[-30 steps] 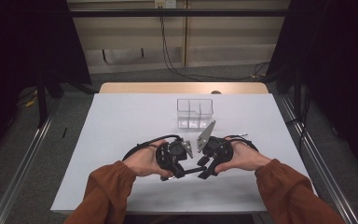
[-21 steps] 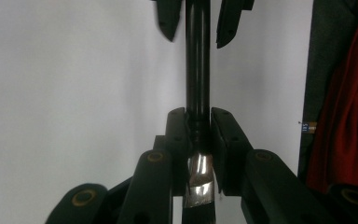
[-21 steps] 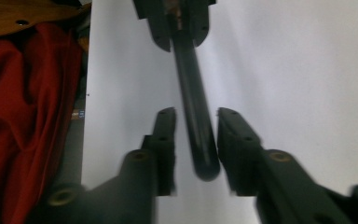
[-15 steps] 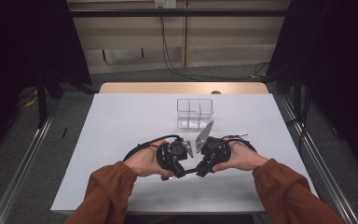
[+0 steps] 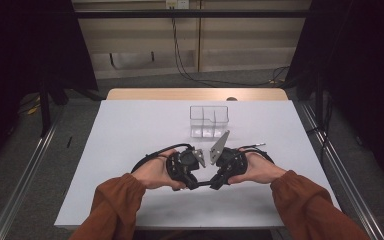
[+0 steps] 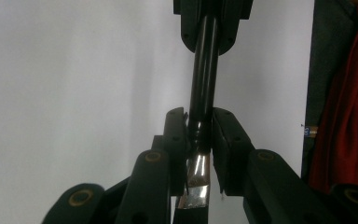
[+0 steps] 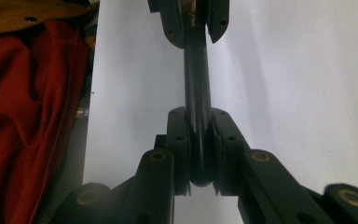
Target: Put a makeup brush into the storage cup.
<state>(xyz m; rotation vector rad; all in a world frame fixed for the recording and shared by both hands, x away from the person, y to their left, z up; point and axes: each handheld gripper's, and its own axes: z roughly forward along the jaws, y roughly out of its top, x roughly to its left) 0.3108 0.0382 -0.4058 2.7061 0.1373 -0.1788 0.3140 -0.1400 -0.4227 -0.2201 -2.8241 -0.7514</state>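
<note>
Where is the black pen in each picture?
High view: the pen lies level between the left gripper and right gripper, low centre.
Left gripper view: pen runs up the middle.
Right gripper view: pen runs up the middle.
Shared landmark: the white table.

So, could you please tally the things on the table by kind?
Black pen, shut in both the left gripper and the right gripper: 1
Clear compartment box: 1
Total: 2
</note>
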